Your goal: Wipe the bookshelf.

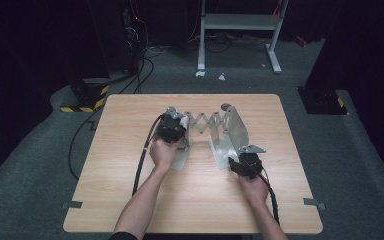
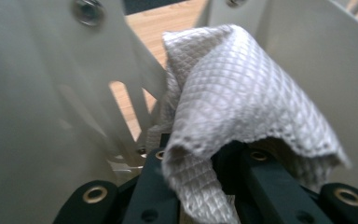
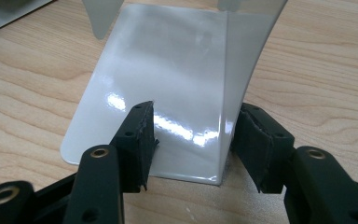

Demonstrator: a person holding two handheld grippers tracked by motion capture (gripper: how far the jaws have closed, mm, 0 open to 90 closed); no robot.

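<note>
Cleaning of an expandable metal bookend rack point(image 1: 207, 131) appears to be the work in hand. A white quilted cloth point(image 2: 233, 107) is pinched between the nearly closed jaws of the left gripper point(image 2: 205, 186), draped over and ahead of their tips so that a padded face, not bare jaw, meets the metal. The cloth is carried in among the rack's left end plate point(image 2: 32, 116) and its scissor struts point(image 2: 130, 98), which stand close to either side of the jaws.

The right gripper point(image 3: 193, 140) is set at the rack's right end plate point(image 3: 168, 84): its jaws stand fairly wide, one over the flat base and one outside the upright wall, whose corner lies between them. Whether the pads press on the metal cannot be told. Bracing of the rack against the wiping seems to be the purpose, since the lattice would otherwise slide or fold on the wooden table point(image 1: 130, 200).
</note>
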